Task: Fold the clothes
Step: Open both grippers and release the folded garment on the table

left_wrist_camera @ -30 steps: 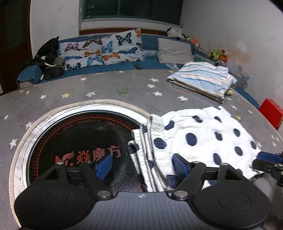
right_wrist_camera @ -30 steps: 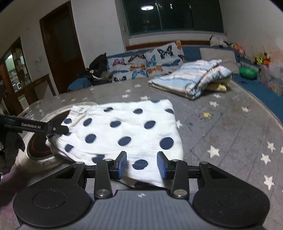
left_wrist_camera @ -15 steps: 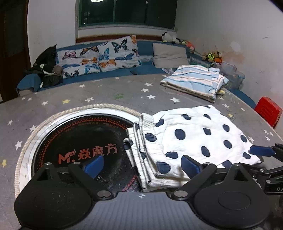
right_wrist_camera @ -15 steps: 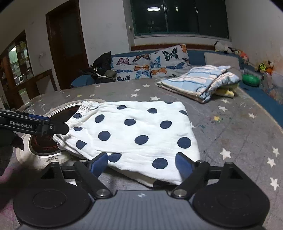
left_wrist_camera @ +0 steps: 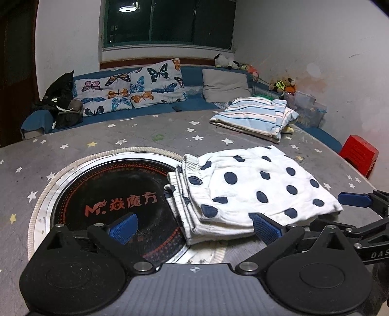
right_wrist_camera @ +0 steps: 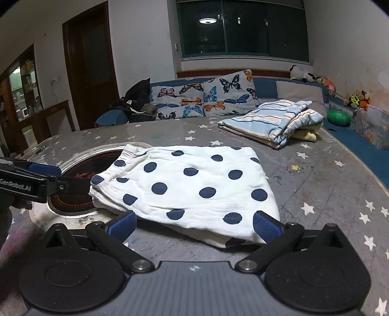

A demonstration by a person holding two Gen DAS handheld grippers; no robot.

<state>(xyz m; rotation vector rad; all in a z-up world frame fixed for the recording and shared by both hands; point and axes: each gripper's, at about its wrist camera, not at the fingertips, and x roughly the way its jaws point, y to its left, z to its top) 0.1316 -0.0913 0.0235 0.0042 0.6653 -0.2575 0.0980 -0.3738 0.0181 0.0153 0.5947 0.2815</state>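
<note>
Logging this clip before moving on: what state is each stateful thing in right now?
Polka-dot garment: folded flat, its waistband end over the round cooktop's rim.
Striped clothes: folded pile at the table's far side.
Left hand-held gripper: opening, holding nothing.
Right hand-held gripper: opening, holding nothing.

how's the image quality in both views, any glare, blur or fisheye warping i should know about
Left wrist view: sharp, no motion blur; fisheye bends the table edge and darkens the corners; the ceiling lamp reflects in the dark window. Right wrist view: equally sharp on the polka-dot garment; the door frame bows, the same lamp reflection shows as a small bright glare, and the lower left corner is dim and smeared.
</note>
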